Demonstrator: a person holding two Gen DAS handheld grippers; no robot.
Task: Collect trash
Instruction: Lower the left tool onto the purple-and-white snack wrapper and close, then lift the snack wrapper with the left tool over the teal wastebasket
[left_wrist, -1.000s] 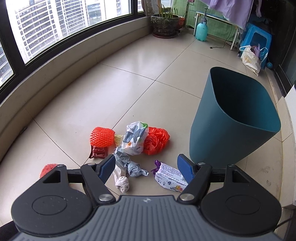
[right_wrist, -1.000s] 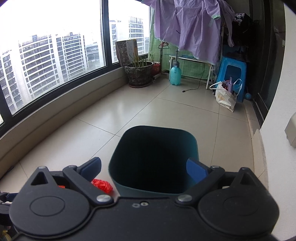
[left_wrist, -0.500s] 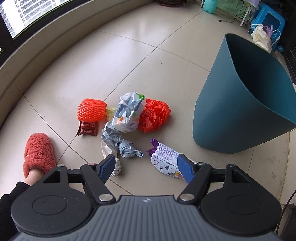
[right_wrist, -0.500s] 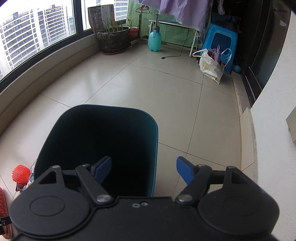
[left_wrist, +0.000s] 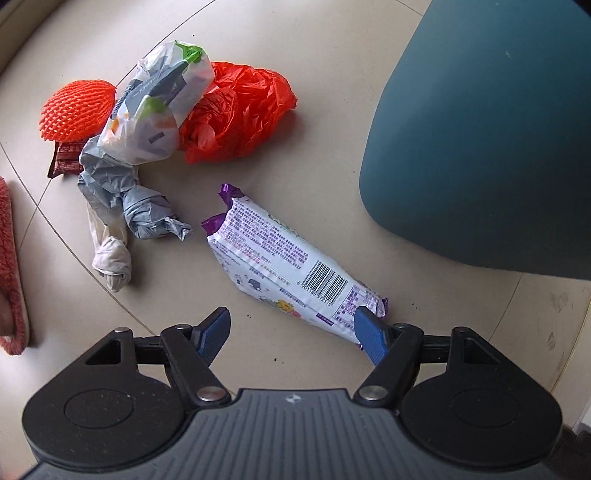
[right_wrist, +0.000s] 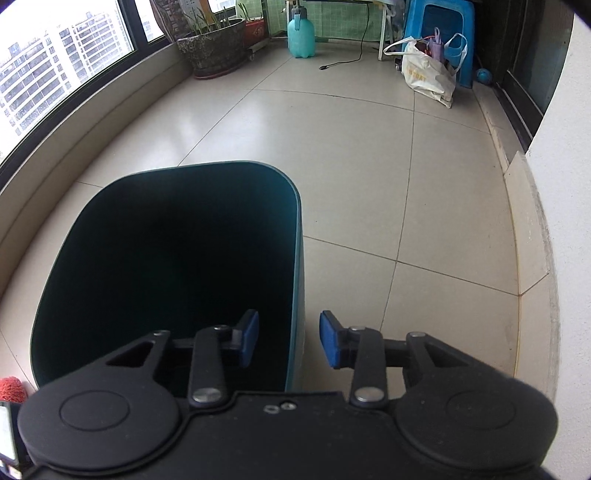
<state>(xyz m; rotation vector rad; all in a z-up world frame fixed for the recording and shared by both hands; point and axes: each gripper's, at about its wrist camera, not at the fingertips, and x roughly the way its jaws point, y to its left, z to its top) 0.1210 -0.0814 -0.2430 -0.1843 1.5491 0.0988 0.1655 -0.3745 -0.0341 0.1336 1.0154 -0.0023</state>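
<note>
Teal plastic is filling the right of our left wrist view: the bin (left_wrist: 480, 140) is standing on the tiled floor (left_wrist: 332, 55), its wall just beside the white wrapper (left_wrist: 288, 269). We are holding the left tool (left_wrist: 291, 328) spread wide and pointing straight down, with nothing pinched; its right pad is overlapping the wrapper's near end, and we cannot tell whether it is touching. Bare floor is lying open between the pads and between wrapper and bin. Beyond, the rest of the trash is sitting in a loose heap: a grey bag (left_wrist: 122, 199), a white knotted bag (left_wrist: 110, 258), a printed bag (left_wrist: 155, 110), an orange bag (left_wrist: 236, 114), an orange net (left_wrist: 74, 110) and a dark red packet (left_wrist: 64, 162) under it. A red slipper (left_wrist: 11, 266) is edging the left border.

Only the right wrist view is showing the bin's dark inside (right_wrist: 166, 277) and its rim. We are holding the right tool (right_wrist: 288, 339) astride the bin's right wall, one pad inside, one outside; its jaws have just been closing, and the pads are still standing clear of the wall. Open floor is stretching away to a plant pot (right_wrist: 214, 48), a spray bottle (right_wrist: 301, 37), a shopping bag (right_wrist: 428, 74) and a blue stool (right_wrist: 443, 22).
</note>
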